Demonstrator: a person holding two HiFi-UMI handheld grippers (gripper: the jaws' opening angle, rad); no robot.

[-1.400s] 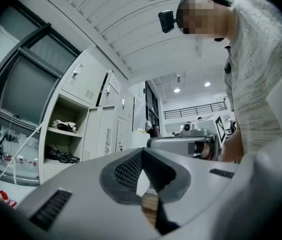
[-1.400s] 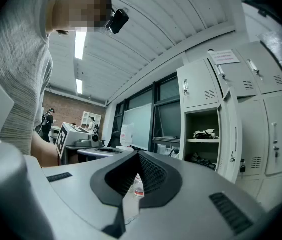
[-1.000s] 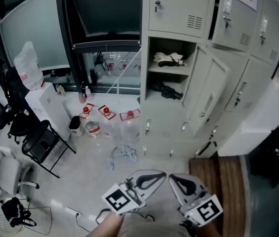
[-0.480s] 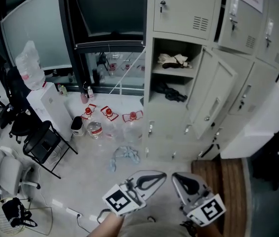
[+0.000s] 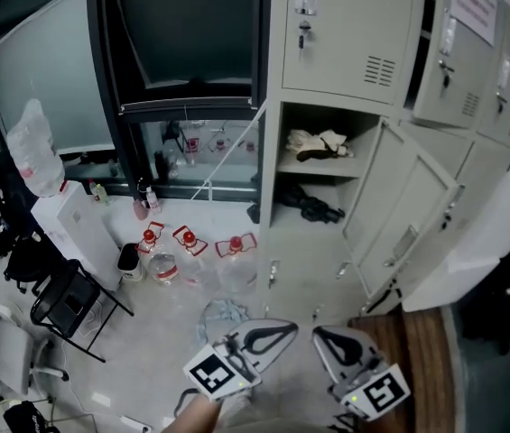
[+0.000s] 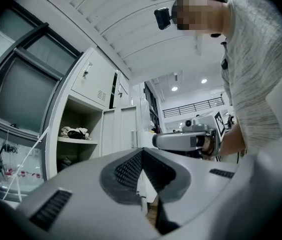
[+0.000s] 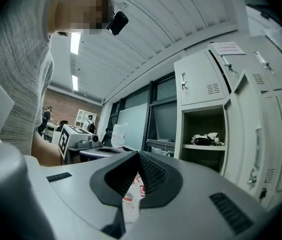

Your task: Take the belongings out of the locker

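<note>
Well short of the locker (image 5: 271,197), your left gripper (image 5: 292,329) and right gripper (image 5: 319,335) have jaws closed on nothing. Open one before reaching in: a pale bundle (image 5: 318,142) lies mid-shelf (image 5: 319,170), a dark item (image 5: 310,207) below. Mind the door (image 5: 408,215).

Locker door (image 5: 408,207) open, access clear; bottles (image 5: 189,242) on floor (image 5: 146,332) at L.

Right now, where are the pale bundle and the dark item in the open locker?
pale bundle (image 5: 319,143), head view, the middle of the heap.
dark item (image 5: 310,207), head view, its middle part.
</note>
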